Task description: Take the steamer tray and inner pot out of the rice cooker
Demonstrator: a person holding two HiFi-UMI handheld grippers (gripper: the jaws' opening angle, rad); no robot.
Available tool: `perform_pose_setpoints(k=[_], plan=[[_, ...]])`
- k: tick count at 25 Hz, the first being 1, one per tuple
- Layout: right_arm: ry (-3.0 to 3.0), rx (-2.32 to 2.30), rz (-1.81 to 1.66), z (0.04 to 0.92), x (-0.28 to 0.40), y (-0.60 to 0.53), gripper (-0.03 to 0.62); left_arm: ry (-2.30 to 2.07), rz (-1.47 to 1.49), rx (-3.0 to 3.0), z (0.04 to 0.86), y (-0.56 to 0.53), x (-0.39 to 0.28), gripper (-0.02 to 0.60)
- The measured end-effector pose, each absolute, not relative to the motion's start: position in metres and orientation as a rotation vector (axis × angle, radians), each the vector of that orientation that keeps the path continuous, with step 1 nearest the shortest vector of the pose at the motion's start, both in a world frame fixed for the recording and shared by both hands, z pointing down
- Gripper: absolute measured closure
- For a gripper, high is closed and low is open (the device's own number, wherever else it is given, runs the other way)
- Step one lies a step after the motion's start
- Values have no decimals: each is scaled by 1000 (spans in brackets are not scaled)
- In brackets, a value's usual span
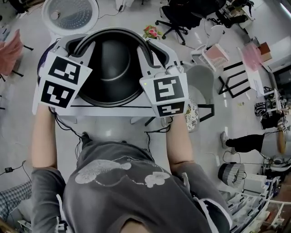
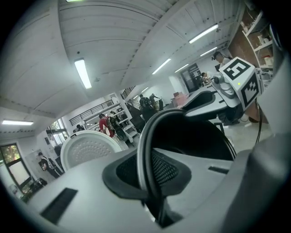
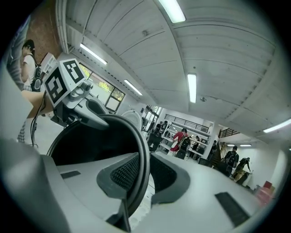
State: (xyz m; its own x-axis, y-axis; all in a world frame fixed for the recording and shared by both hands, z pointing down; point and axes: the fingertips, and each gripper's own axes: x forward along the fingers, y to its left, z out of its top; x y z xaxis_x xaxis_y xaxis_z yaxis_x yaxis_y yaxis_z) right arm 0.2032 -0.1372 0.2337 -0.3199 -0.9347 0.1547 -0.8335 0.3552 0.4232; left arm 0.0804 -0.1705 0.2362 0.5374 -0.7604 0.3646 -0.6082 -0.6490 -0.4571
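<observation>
- My left hand-held gripper (image 2: 148, 175) is nearly closed, its pads pinching the thin rim of the inner pot (image 1: 111, 63).
- My right hand-held gripper (image 3: 138, 175) pinches the opposite rim.
- The pot hangs upright between them, with a white perforated lid (image 1: 70, 13) beyond it.

text: none legible, near or far | brands: none | numbers: none | signs: none | markers: black-and-white square code patterns on left marker cube (image 1: 61, 82) and right marker cube (image 1: 166, 93), no letters or digits | shirt (image 1: 118, 182), near: pale printed figure, no words
</observation>
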Motion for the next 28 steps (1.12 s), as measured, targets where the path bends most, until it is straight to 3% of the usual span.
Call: perform_pose_setpoints(k=[28], plan=[[-2195,1213,147,448,244,-122,497,1278,-1223,-2831,463,-140,116,532]])
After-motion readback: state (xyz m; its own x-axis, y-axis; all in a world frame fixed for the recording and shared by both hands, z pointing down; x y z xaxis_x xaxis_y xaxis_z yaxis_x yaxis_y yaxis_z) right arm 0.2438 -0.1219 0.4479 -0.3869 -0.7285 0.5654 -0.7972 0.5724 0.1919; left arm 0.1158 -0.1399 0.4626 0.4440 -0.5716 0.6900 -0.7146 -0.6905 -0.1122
